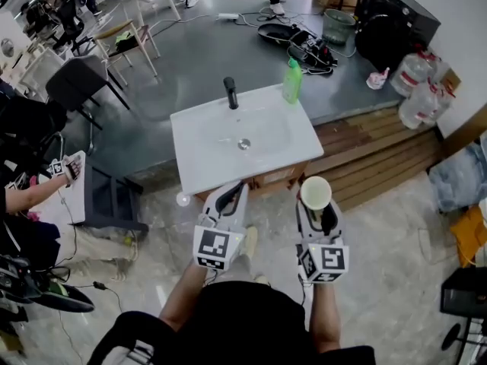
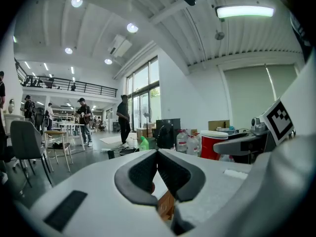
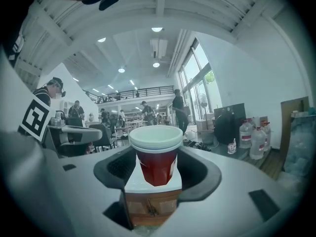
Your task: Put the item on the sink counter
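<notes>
A red paper cup [image 1: 315, 192] with a white rim stands upright between the jaws of my right gripper [image 1: 316, 206], which is shut on its sides. In the right gripper view the cup [image 3: 156, 158] fills the gap between the dark pads [image 3: 192, 171]. My left gripper [image 1: 232, 197] hangs beside it, shut with nothing in it; its pads [image 2: 140, 176] meet at the tips. Both grippers hover just short of the near edge of the white sink counter [image 1: 205, 162], which carries a black faucet [image 1: 230, 93] and a green bottle [image 1: 292, 80].
The counter sits on a wooden cabinet [image 3: 150, 207]. A wooden platform [image 1: 380, 158] runs to the right, with water jugs [image 1: 417, 90] and a black box [image 1: 396, 25] behind. Chairs [image 1: 76, 78] stand at the left, where a person's arm [image 1: 34, 188] reaches in. People stand far off.
</notes>
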`<action>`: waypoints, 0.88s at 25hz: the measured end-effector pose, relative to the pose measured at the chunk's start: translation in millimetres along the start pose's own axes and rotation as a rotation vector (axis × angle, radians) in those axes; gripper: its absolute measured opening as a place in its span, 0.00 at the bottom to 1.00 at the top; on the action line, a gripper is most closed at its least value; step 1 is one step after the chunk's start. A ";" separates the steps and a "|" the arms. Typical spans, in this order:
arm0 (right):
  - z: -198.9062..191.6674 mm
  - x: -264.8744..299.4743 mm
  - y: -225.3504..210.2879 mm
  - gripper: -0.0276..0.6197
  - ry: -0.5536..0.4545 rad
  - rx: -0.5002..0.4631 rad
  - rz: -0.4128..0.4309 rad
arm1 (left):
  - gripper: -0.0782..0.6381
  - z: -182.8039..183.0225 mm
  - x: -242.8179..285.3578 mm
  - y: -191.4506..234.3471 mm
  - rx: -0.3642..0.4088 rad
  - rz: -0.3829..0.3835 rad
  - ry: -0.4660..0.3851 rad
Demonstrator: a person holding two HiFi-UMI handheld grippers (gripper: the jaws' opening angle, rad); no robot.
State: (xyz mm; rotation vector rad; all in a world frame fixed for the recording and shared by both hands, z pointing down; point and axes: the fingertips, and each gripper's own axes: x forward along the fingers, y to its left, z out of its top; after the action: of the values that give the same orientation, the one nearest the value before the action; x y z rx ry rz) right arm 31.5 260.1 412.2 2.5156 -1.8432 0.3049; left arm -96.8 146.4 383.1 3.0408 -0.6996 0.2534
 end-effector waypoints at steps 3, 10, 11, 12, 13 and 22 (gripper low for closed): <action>0.9 19.5 -4.8 0.44 0.009 0.000 -0.001 | 0.11 4.4 18.0 10.8 0.004 -0.003 -0.006; 9.4 63.9 -6.7 0.44 0.001 0.008 -0.002 | 0.11 5.3 49.8 40.6 -0.011 -0.013 0.012; 10.7 70.2 -6.5 0.44 0.000 0.010 -0.002 | 0.11 5.0 54.3 45.0 -0.015 -0.014 0.016; 11.6 76.4 -6.6 0.44 0.001 0.010 -0.003 | 0.11 5.6 59.1 49.6 -0.016 -0.015 0.016; 12.3 82.4 -7.1 0.44 0.002 0.010 -0.003 | 0.11 6.4 64.2 53.9 -0.016 -0.015 0.016; 15.8 127.0 -15.3 0.44 0.012 0.004 -0.011 | 0.11 7.7 103.5 84.1 -0.019 -0.022 0.014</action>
State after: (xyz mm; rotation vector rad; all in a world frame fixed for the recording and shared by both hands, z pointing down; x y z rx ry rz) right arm 85.1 143.0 418.8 2.5198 -1.8257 0.3236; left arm -40.4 25.5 389.9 3.0237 -0.6641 0.2661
